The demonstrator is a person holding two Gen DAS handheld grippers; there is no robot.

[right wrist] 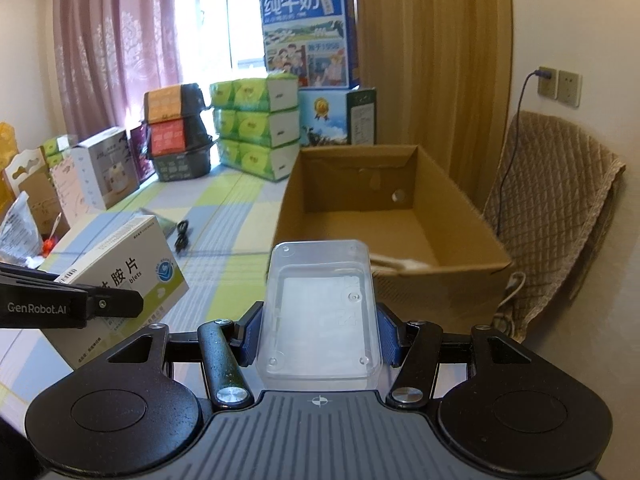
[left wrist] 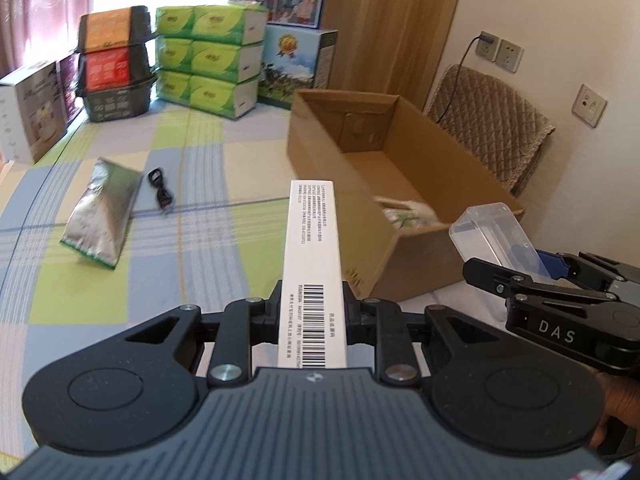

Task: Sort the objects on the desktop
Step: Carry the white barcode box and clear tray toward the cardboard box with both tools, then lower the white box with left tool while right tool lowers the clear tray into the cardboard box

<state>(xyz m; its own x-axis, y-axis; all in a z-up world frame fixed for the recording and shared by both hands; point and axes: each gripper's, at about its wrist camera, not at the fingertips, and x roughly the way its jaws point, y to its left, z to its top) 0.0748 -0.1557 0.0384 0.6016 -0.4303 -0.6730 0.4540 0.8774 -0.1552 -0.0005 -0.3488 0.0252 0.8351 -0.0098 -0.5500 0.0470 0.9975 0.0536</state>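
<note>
My left gripper [left wrist: 313, 312] is shut on a white medicine box [left wrist: 314, 264], held edge-up with its barcode facing me; the right wrist view shows that box [right wrist: 120, 264] from its green and white face. My right gripper [right wrist: 320, 334] is shut on a clear plastic box [right wrist: 320, 316], which also shows at the right of the left wrist view [left wrist: 496, 236]. Both are held above the checked tablecloth, just before the open cardboard box [left wrist: 400, 184] [right wrist: 400, 216], which holds a white and green packet [left wrist: 408, 212]. A silver foil pouch [left wrist: 102, 216] and a black cable [left wrist: 160, 192] [right wrist: 182, 236] lie on the table to the left.
Stacked green tissue packs [left wrist: 212, 60], black baskets [left wrist: 116, 60], a white appliance box [left wrist: 32, 108] and milk cartons [right wrist: 308, 36] line the far edge. A quilted chair back [left wrist: 492, 132] stands right of the cardboard box, under wall sockets [left wrist: 500, 50].
</note>
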